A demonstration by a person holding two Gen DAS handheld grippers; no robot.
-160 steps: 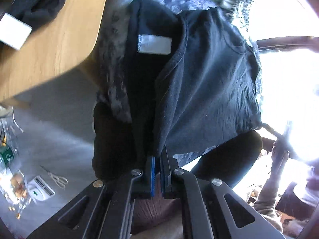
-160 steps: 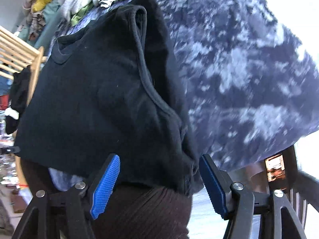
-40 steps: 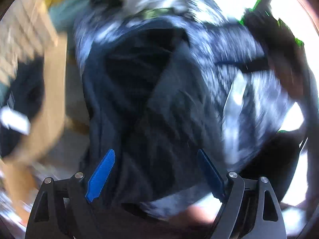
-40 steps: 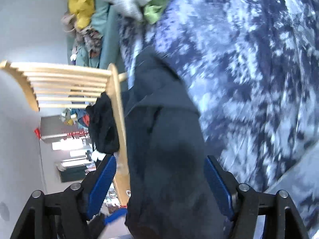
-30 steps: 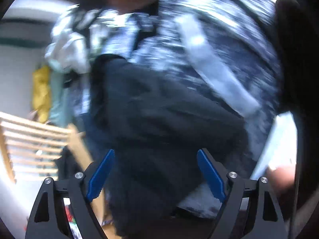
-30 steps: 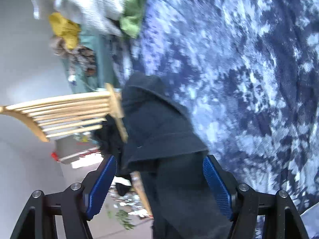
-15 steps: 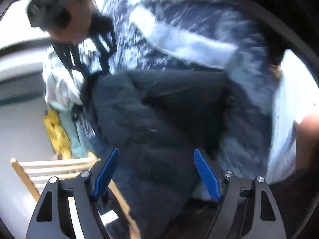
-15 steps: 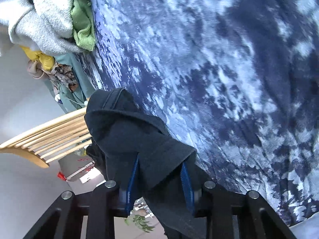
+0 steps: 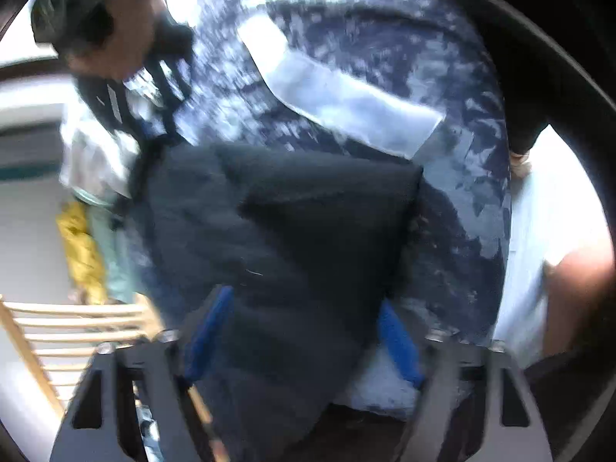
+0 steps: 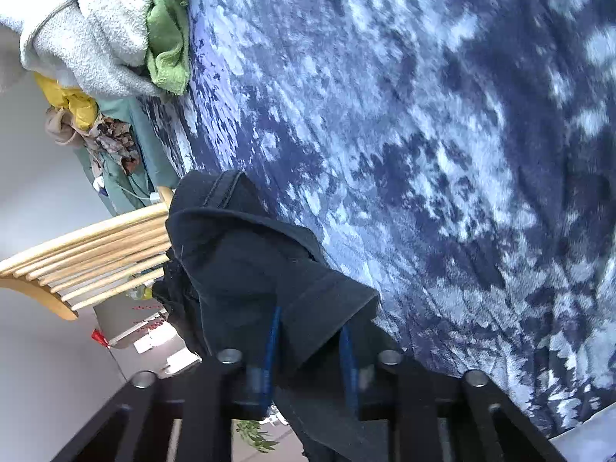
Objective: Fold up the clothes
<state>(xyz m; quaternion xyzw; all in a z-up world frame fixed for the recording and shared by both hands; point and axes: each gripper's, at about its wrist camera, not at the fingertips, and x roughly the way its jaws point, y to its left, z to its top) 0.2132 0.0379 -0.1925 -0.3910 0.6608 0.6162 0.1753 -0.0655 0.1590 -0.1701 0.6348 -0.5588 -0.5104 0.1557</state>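
On a bed covered by a blue-and-white mottled blanket [image 10: 423, 134], a dark folded garment [image 9: 292, 238] lies at the near edge, beside a wooden slatted chair [image 10: 88, 254]. Each tool is closing on it: the right tool [image 10: 308, 350] has narrowed its blue pads [image 10: 272, 346] onto a bunched fold, while the left tool [image 9: 300, 338] stands wider, its jaws straddling the cloth. Grey and green clothes [image 10: 115, 27] are heaped further back.

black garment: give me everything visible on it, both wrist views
The black garment is soft, matte knit, bunched into thick folds with a stitched hem edge on top. It lies at the edge of the blue mottled bedspread, near a wooden chair back. The right gripper closes on one fold; the left gripper's jaws are closing around another.
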